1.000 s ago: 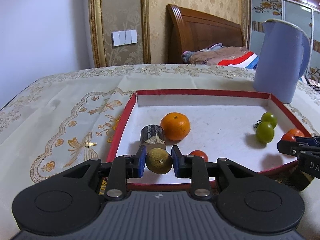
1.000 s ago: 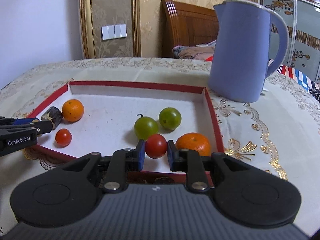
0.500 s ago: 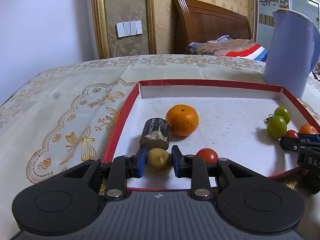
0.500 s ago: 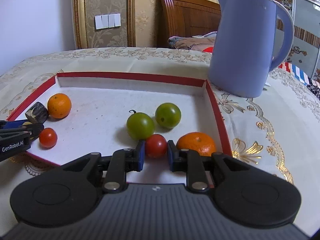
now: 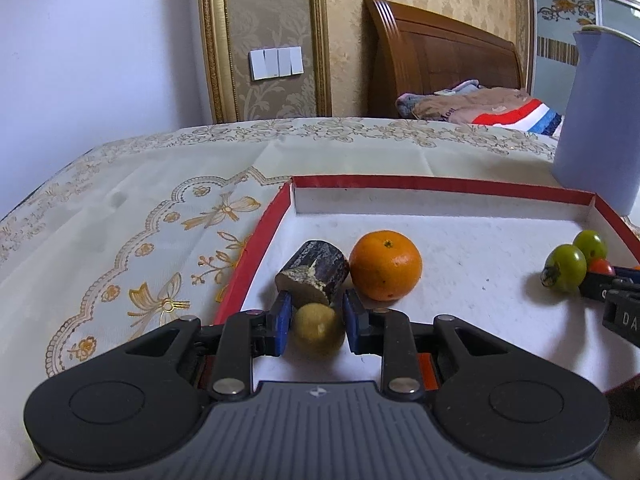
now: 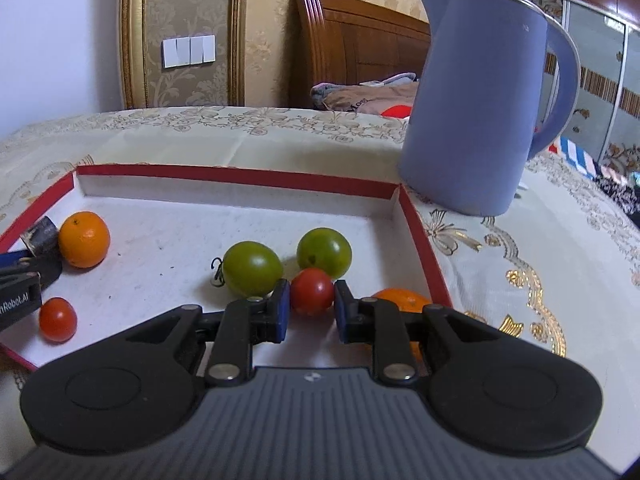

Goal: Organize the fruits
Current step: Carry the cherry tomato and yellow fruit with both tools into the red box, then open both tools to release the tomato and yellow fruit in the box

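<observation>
Left gripper [image 5: 316, 322] closed on yellow-green fruit [image 5: 318, 330], low inside red tray [image 5: 440, 184], dark stub [image 5: 314, 272] touching at 12 o'clock, orange [image 5: 386, 264] at 1. Right gripper [image 6: 308, 306] gripping red tomato [image 6: 312, 291]; green tomatoes [image 6: 252, 267] at 11 & 12, 2nd orange [image 6: 400, 298] at 3, small tomato [image 6: 58, 319] far at 9. Judged nearly done: all fruit visible is in tray, only release of both pieces left. Kettle [image 6: 476, 120] outside tray.

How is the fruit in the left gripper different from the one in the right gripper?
The left gripper holds a dull yellow-green fruit; the right gripper holds a glossy red tomato. The yellow-green fruit looks matte and blemished, the tomato smooth. The fruit sits by a dark chunk, the tomato by green tomatoes. Both are small, round and low over the tray.
</observation>
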`<state>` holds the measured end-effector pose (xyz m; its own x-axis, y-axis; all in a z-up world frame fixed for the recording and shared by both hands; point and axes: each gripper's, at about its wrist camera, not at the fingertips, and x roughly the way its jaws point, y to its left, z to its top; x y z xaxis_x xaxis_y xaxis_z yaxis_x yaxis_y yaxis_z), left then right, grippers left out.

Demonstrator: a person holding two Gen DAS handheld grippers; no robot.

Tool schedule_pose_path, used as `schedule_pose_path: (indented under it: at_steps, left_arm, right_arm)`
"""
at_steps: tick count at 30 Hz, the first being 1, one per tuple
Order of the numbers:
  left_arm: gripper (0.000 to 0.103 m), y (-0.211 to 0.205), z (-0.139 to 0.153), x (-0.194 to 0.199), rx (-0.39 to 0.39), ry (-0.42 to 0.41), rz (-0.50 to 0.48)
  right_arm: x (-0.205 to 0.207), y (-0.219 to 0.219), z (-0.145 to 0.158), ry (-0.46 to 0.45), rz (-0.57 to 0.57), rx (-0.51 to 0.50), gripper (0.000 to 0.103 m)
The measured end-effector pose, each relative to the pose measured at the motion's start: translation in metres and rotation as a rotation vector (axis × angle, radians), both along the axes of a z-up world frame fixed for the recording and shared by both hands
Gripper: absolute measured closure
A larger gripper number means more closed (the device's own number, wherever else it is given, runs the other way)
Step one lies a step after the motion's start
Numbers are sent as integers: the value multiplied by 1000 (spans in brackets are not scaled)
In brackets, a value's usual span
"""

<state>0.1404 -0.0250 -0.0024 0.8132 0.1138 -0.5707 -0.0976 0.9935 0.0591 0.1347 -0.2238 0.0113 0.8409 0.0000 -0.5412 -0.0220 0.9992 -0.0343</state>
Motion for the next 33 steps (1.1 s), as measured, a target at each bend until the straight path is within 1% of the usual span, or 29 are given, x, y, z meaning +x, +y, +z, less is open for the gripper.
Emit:
schedule_pose_path:
  at_steps: [5, 8, 10, 11, 12, 13, 15, 18, 22, 25, 27, 29, 31, 33]
  left_arm:
    - [76, 2, -2, 1, -5, -14, -1]
    - [74, 2, -2, 1, -5, -16, -1]
    - [62, 2, -3, 0, 1, -19, 6]
    - [59, 2, -3, 0, -6, -18, -7]
    - [51, 1, -3, 0, -9, -17, -21]
    - [46, -1, -3, 0, -5, -15, -34]
    - [41, -4, -4, 0, 8, -15, -46]
    - [39, -1, -3, 0, -13, -16, -52]
    - [33, -2, -3, -1, -15, -16, -64]
    - [29, -1, -3, -2, -25, -16, -73]
    - [29, -1, -3, -3, -24, -17, -74]
    - [26, -1, -3, -4, -27, -17, -80]
    - [25, -2, -3, -4, -23, -19, -81]
    - [25, -2, -3, -5, -22, -20, -82]
  right_arm:
    - [-3, -4, -1, -5, -5, 33, 82]
    - [-5, -3, -2, -5, -3, 32, 81]
    - [-6, -3, -2, -7, -2, 37, 80]
    - [-6, -3, -2, -5, 0, 40, 79]
    - [-6, -4, -2, -4, 2, 45, 77]
    - [-7, -4, -2, -4, 4, 47, 76]
    - [-7, -3, -2, -3, 12, 53, 71]
    - [-9, -1, -2, -3, 20, 49, 68]
    - [-10, -2, -2, -4, 31, 61, 63]
    - [-12, -2, -1, -6, 42, 77, 58]
    - [-15, -2, 1, -15, 48, 84, 52]
    - [-17, 0, 1, -31, 47, 70, 50]
    - [-20, 0, 3, -48, 50, 66, 45]
    - [-22, -1, 5, -61, 52, 73, 37]
